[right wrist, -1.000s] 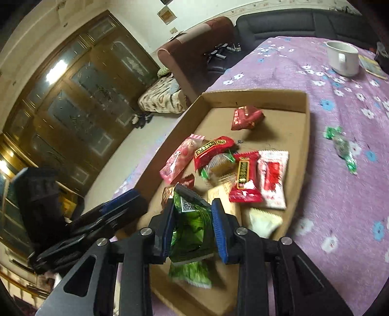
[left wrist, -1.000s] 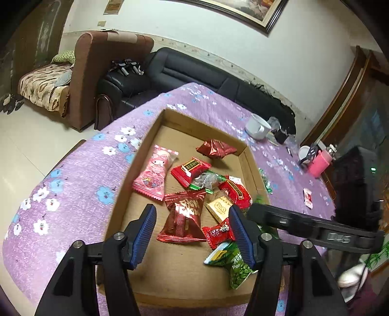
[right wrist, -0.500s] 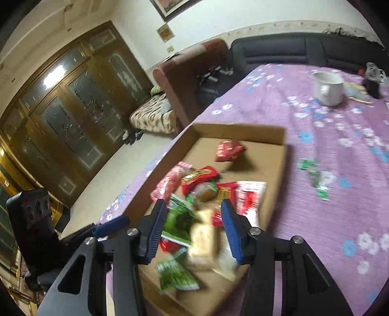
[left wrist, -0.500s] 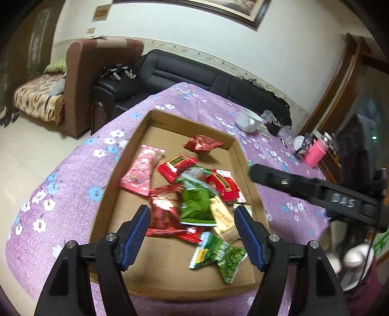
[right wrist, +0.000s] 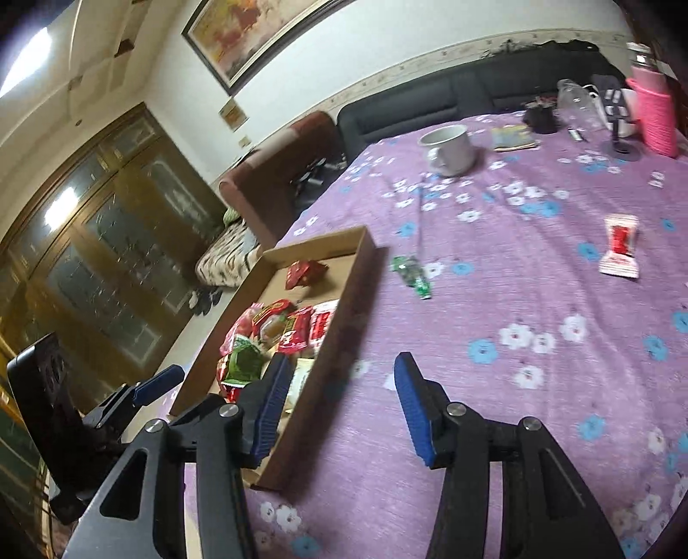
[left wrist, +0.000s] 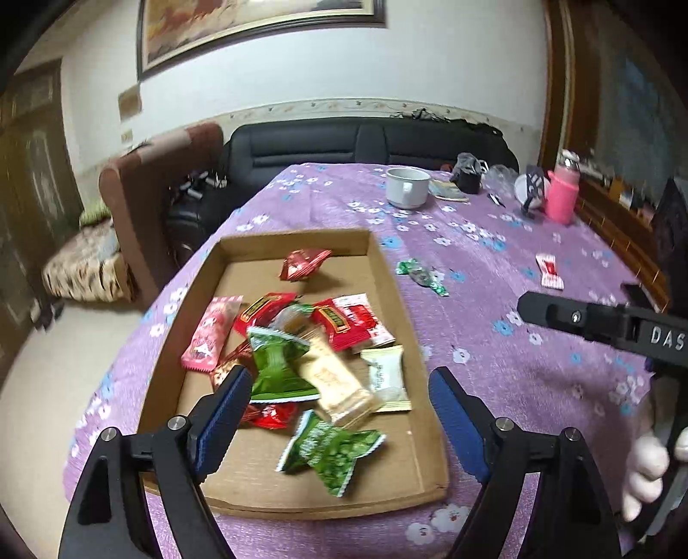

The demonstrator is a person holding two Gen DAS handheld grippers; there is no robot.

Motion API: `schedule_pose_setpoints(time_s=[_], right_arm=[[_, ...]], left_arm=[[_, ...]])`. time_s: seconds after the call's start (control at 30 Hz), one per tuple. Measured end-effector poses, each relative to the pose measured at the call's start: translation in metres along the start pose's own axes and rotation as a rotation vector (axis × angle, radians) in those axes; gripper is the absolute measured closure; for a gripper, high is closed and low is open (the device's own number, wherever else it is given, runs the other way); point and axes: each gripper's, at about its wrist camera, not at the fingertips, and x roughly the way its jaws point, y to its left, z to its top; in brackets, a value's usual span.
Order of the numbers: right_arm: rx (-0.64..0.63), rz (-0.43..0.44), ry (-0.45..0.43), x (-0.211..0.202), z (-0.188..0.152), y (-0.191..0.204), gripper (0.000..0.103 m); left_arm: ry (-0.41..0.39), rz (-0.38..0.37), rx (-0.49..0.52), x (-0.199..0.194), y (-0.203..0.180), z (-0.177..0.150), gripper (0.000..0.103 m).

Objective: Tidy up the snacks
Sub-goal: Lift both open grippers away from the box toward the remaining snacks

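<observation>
two handheld grippers over a table under a purple flowered tablecloth (left wrist: 494,309), both empty with blue-padded jaws spread wide. left gripper (left wrist: 339,413) poised above the near end of a shallow cardboard tray (left wrist: 389,275) lying on the cloth. piled in the tray, many wrapped snacks: a pink packet (left wrist: 210,333) by the left wall, a crumpled red foil packet (left wrist: 303,264) alone toward the far end, two red bar wrappers (left wrist: 339,322) in the middle, a green packet (left wrist: 275,365) on top of the heap, touching a tan biscuit bar (left wrist: 337,380), a pale green-and-white packet (left wrist: 385,378) beside the right wall, and a second green packet (left wrist: 333,447) nearest the camera. right gripper (right wrist: 339,408) held above bare cloth just right of the tray's right wall (right wrist: 344,318), its left finger (right wrist: 268,408) overlapping that wall in view. still outside the tray, on the cloth: a small green twist-wrapped candy (right wrist: 410,275) just beside the tray's far right corner, and a red-and-white packet (right wrist: 619,249) well apart, farther right. toward the far end of the table, a white mug (right wrist: 451,148), a pink insulated bottle (right wrist: 653,116), a clear plastic bottle (right wrist: 578,105) and some small clutter. beyond the table, a black leather sofa (left wrist: 365,142), a brown armchair (left wrist: 142,193) and a framed painting (left wrist: 258,26) on the white wall.
</observation>
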Motion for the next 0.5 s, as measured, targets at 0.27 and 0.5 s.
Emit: schedule_pose_setpoints(time_s=[0.27,0.5], right_arm=[[0.032,0.003,-0.019,-0.019,-0.008,-0.014,0.05],[0.049,0.005,-0.016,-0.023,-0.013,-0.021,0.049]], left_arm=[[0.027,0.021,0.065,-0.001,-0.028,0.002,0.015],[0.044,0.019,0.094,0.0,-0.042,0.001,0.015]])
